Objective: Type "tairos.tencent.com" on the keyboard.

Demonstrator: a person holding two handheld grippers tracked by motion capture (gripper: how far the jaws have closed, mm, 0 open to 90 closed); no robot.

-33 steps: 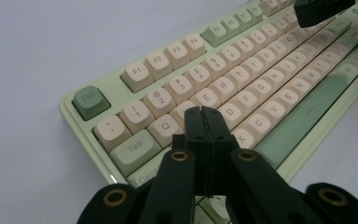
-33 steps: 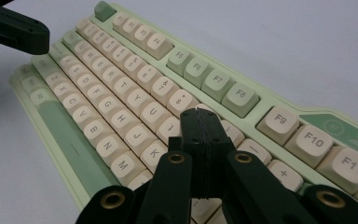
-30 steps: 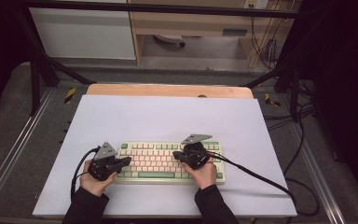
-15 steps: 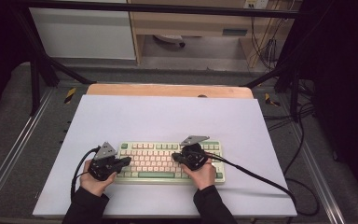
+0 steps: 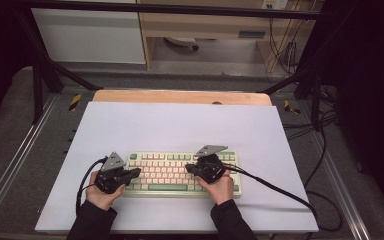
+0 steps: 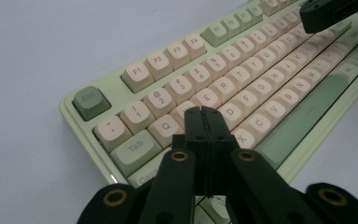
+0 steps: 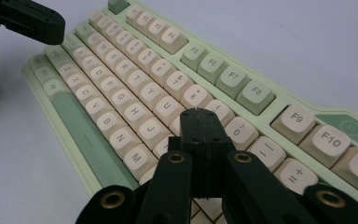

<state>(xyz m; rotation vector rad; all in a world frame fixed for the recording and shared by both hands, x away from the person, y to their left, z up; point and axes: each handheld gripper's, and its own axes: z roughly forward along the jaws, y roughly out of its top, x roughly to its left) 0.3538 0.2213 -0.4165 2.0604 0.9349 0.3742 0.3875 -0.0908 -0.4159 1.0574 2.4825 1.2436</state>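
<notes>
Matt plastic keyboard on smooth white table, wooden far edge

Both hand-held grippers fully closed

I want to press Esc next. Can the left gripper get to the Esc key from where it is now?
Probably yes. The left gripper, fingers shut, hangs over the W key area, and the green Esc key sits at the keyboard corner nearby. Nothing lies between them; the right gripper is far across.
</notes>
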